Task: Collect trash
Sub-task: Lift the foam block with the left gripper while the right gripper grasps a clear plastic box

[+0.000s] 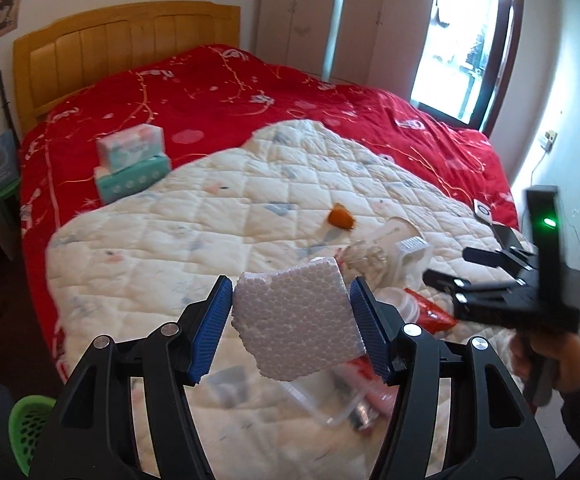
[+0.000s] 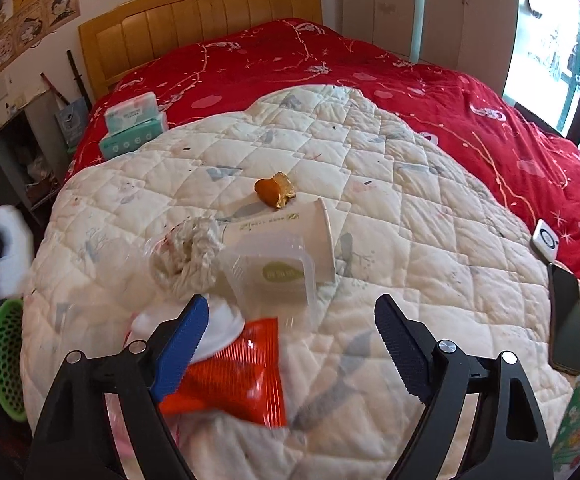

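My left gripper (image 1: 290,320) is shut on a white styrofoam chunk (image 1: 295,320) and holds it above the white quilt (image 1: 170,220); the chunk also shows at the left edge of the right wrist view (image 2: 10,252). My right gripper (image 2: 290,340) is open and empty over a red wrapper (image 2: 230,380); it also shows in the left wrist view (image 1: 445,268). On the quilt lie a clear plastic tub (image 2: 270,272), a paper cup (image 2: 290,228), crumpled paper (image 2: 186,260) and an orange peel (image 2: 274,192).
A green mesh basket (image 2: 4,356) stands on the floor at the bed's left corner. Two tissue packs (image 2: 134,124) sit on the red bedspread (image 2: 449,112). A phone (image 2: 567,320) and a small white device (image 2: 545,240) lie at the quilt's right edge.
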Available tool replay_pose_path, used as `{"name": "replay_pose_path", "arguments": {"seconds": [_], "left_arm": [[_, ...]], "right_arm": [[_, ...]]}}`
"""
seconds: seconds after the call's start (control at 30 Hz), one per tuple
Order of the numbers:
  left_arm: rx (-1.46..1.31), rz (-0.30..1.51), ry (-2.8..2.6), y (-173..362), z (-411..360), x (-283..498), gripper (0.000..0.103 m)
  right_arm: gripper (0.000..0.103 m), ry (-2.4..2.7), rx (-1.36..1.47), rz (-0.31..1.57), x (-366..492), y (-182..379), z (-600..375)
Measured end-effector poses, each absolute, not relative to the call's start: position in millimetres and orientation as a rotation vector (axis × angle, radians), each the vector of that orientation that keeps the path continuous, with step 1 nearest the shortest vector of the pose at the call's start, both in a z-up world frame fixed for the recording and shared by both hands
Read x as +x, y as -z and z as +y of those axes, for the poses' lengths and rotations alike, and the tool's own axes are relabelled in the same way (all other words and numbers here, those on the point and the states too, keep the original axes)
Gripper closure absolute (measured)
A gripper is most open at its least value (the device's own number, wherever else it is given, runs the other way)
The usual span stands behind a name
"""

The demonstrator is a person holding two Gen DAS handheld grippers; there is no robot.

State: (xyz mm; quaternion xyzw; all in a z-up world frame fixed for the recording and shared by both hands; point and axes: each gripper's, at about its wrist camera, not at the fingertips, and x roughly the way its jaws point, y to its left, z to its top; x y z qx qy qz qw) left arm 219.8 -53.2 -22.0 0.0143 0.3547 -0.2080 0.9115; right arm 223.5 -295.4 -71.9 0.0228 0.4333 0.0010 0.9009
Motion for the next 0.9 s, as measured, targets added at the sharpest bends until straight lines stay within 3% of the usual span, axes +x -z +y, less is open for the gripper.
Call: {"name": "replay_pose_path", "arguments": {"seconds": [0.27,0.4,0.5,0.9], "left_arm": [[-0.004,0.723,0.333,20.7,1.7,198.1,0.043],[-0.001,0.72,0.265,25.4,29.1,184.2,0.043],[-0.006,0.728,0.209,31.0,54.3,172.5,0.043],[-0.059,0.848,-0.041,79.2,160.1,132.6,0.043]], "right_arm": [[0.021,0.011,0.034,0.923,247.9,85.0,-285.0],[0.03,0.041,0.036,0.935,258.4,92.6,-286.7],[0.045,0.053,0.034,0.937,262.4,96.0,-287.8],[0.046,0.044,-0.094,0.778,210.6,30.6,-261.4]]}}
